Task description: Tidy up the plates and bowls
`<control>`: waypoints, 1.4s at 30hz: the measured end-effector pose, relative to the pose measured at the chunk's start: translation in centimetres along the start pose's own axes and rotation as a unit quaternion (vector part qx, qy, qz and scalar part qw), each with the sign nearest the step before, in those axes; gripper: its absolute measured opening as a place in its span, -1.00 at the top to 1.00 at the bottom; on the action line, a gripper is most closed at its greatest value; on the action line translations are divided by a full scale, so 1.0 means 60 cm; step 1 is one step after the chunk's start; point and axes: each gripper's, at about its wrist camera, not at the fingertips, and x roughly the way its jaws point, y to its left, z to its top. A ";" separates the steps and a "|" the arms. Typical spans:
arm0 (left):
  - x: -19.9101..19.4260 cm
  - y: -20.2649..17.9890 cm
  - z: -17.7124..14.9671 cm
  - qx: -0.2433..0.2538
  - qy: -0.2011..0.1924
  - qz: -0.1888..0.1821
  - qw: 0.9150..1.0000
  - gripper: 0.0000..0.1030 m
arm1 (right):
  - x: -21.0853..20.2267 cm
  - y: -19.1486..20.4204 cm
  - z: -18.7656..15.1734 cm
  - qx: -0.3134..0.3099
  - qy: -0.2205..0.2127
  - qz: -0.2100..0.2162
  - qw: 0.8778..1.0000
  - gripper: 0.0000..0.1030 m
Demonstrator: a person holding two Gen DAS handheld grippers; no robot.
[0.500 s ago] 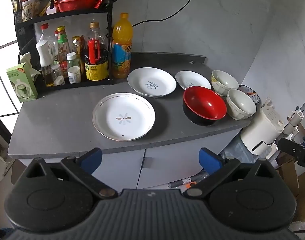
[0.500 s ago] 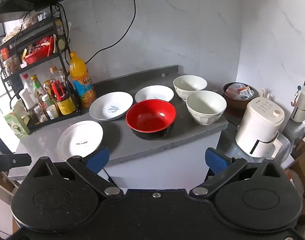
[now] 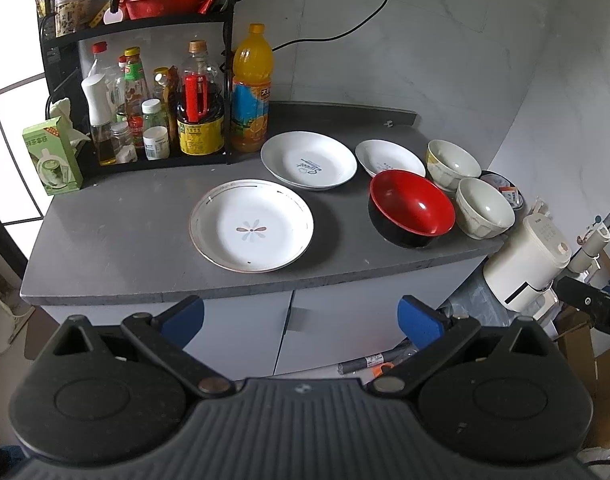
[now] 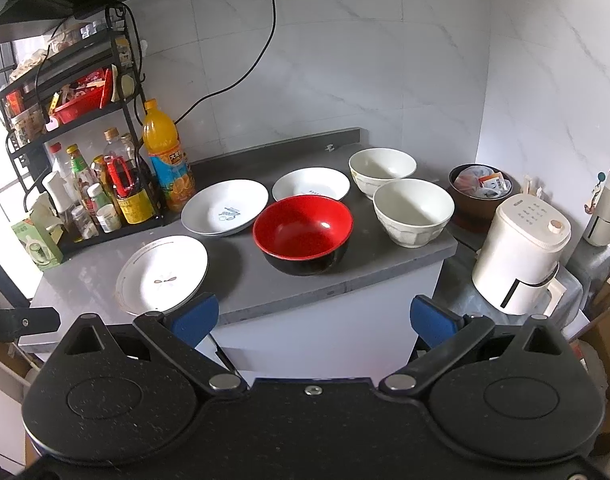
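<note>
Lying beyond both spread tools [image 3: 301, 316] [image 4: 313, 318], plates [image 3: 251, 226] and bowls [image 4: 303, 234].

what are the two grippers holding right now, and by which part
Nothing. The left gripper and right gripper both have open, empty jaws, short of the grey stone counter with the plates and bowls.

1. A gray counter [image 3: 117, 240] stands against a white wall [image 4: 385, 80].
2. A black rack [image 3: 65, 60] stands at the back left of the counter. It is full of bottles and jars.
3. A red basket [image 3: 161, 4] sits on the rack's top shelf.
4. A tall orange drink bottle [image 3: 252, 88] stands just beside the rack.
5. A green box [image 3: 52, 156] stands on the left of the rack.
6. A black cord [image 4: 241, 76] hangs from a wall plug.
7. A white machine [image 4: 521, 256] sits lower down, to the right of the counter.
</note>
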 end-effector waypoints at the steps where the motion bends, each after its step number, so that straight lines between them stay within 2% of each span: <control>1: -0.002 0.000 -0.002 -0.001 -0.001 0.001 1.000 -0.98 | 0.000 0.002 0.002 -0.001 0.000 0.000 1.000 -1.00; 20: -0.024 -0.014 -0.015 0.006 -0.003 0.010 1.000 -0.98 | -0.016 -0.015 0.000 0.004 -0.001 0.016 1.000 -1.00; 42: -0.002 -0.039 -0.003 0.019 0.003 0.000 1.000 -0.98 | -0.003 -0.035 0.008 0.011 -0.003 -0.003 1.000 -1.00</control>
